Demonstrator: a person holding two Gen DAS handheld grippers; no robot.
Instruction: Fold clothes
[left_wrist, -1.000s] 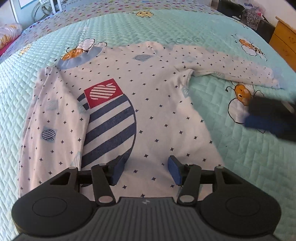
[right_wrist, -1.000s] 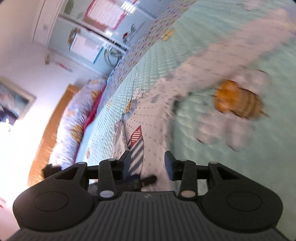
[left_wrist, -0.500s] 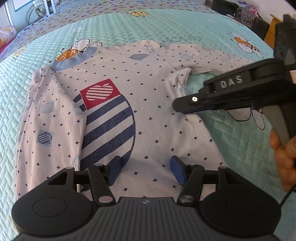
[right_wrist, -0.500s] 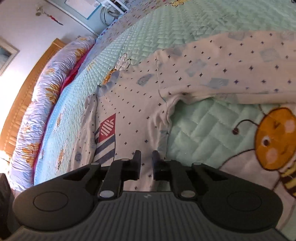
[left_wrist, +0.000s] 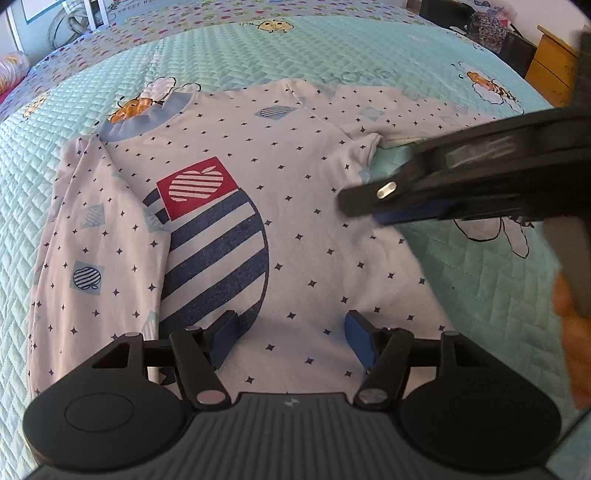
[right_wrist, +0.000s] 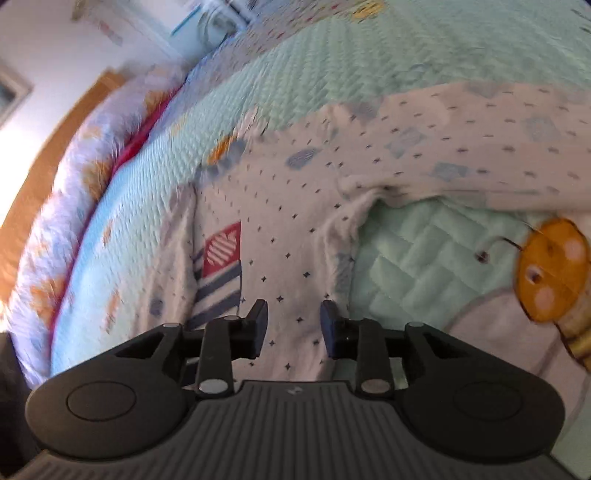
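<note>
Both grippers' jaws wider over shirt (left_wrist: 306, 236)

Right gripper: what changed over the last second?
The right gripper swung in over the shirt's right side near the armpit; its jaws pinched nearly shut and are opening again, holding nothing. The left gripper stayed above the hem, opening a little. Shirt and quilt unchanged.

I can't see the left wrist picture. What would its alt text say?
A white star-dotted shirt lies flat on a teal quilted bed, one sleeve folded in. The left hand-held gripper hovers above its hem, jaws opening; the right hand-held gripper reaches in.
</note>
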